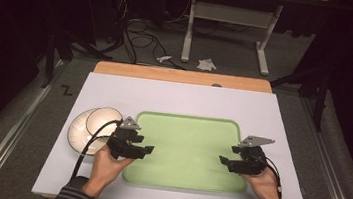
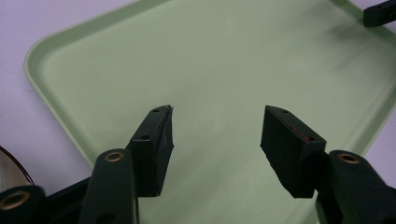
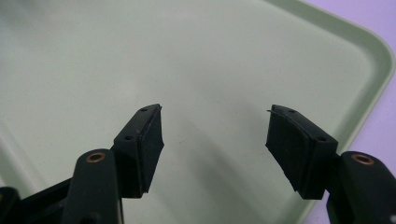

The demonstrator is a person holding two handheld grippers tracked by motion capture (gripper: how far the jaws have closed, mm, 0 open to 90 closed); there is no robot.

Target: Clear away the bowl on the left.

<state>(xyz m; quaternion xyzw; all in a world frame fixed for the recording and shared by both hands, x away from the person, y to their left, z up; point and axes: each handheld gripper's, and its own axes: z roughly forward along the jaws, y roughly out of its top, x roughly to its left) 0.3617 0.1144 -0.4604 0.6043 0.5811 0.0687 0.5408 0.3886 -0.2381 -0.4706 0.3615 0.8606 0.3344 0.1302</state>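
Note:
A pale green tray (image 1: 189, 126) lies bare in the middle of the white table top. My left gripper (image 1: 147, 151) hovers over the tray's left edge, held by a hand, pointing right. Its jaws stand wide apart with nothing between them, seen above the green tray (image 2: 224, 56) in the left gripper view around the left gripper (image 2: 217, 140). My right gripper (image 1: 224, 161) sits over the tray's right side, pointing left. The right gripper (image 3: 215, 140) is open and empty over the tray (image 3: 187, 51).
Two white plates (image 1: 92, 126), stacked and overlapping, lie left of the tray beside my left hand. The white mat (image 1: 175, 94) covers a wooden table. Beyond the far edge are floor cables and a desk frame (image 1: 227, 30).

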